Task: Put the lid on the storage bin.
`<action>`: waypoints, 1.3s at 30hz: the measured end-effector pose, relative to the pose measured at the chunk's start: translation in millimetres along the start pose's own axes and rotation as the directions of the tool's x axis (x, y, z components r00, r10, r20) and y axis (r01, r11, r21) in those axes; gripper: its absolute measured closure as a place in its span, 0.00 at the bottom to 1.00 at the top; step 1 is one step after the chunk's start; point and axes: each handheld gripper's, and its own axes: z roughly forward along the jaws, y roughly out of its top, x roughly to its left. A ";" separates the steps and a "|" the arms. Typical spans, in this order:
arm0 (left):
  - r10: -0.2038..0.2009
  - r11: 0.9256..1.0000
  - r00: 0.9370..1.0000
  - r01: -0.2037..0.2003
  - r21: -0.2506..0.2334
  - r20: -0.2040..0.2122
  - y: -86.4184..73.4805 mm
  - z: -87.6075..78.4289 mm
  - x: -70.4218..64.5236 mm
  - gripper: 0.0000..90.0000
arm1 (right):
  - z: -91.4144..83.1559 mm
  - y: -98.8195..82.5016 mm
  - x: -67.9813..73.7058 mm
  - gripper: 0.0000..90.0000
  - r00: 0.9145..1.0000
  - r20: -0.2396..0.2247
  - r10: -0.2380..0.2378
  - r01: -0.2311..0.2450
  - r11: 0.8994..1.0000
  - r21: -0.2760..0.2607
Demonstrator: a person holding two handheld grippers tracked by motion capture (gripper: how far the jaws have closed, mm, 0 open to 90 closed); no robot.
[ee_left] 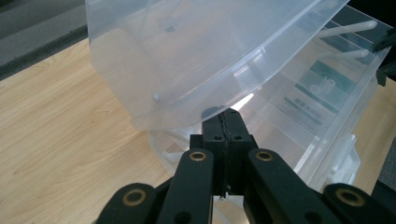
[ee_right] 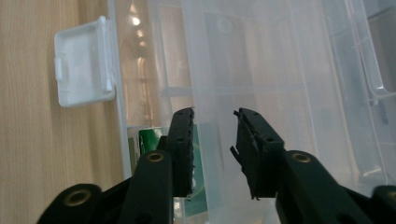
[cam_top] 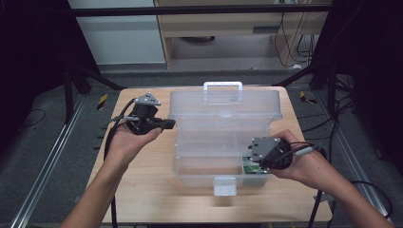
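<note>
The clear plastic toolbox point(cam_top: 223, 137) is found mid-table with its lid point(ee_left: 196, 56) already raised, the left gripper point(ee_left: 227, 122) pressed closed beside it and the right gripper point(ee_right: 214, 122) held apart, empty, over what is perhaps a green item point(ee_right: 150, 140) not yet taken.

Grey floor point(cam_top: 43, 142), wooden cabinet point(cam_top: 228, 23) behind

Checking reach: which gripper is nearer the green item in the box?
Right. The right gripper hangs open directly over the green item in the clear box's front right corner; the left gripper sits shut by the lid's left edge.
</note>
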 end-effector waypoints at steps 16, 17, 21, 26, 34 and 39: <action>0.004 1.000 1.000 -0.004 -0.002 0.027 -19.2 1.4 -8.7 1.00 | -28.0 -28.9 10.2 0.36 0.971 0.094 0.221 -0.217 0.975 -0.048; 0.004 1.000 1.000 -0.004 -0.002 0.027 -19.2 1.4 -8.7 1.00 | -29.3 -31.1 10.9 0.35 0.968 0.104 0.229 -0.226 0.973 -0.047; 0.008 1.000 0.999 -0.008 -0.001 0.032 -24.6 2.5 -11.6 1.00 | -33.6 -40.8 12.4 0.30 0.958 0.124 0.260 -0.257 0.966 -0.037; 0.013 1.000 0.999 -0.013 -0.001 0.034 -29.5 3.7 -14.3 1.00 | -36.0 -52.0 10.7 0.27 0.945 0.144 0.293 -0.293 0.956 -0.024; 0.026 1.000 0.999 -0.026 0.004 0.038 -37.2 6.0 -18.1 1.00 | -36.1 -62.4 9.6 0.25 0.934 0.158 0.321 -0.323 0.946 -0.014; 0.040 0.999 0.999 -0.040 0.003 0.028 -43.0 6.9 -21.5 1.00 | -35.3 -66.6 8.9 0.25 0.929 0.170 0.328 -0.332 0.943 -0.007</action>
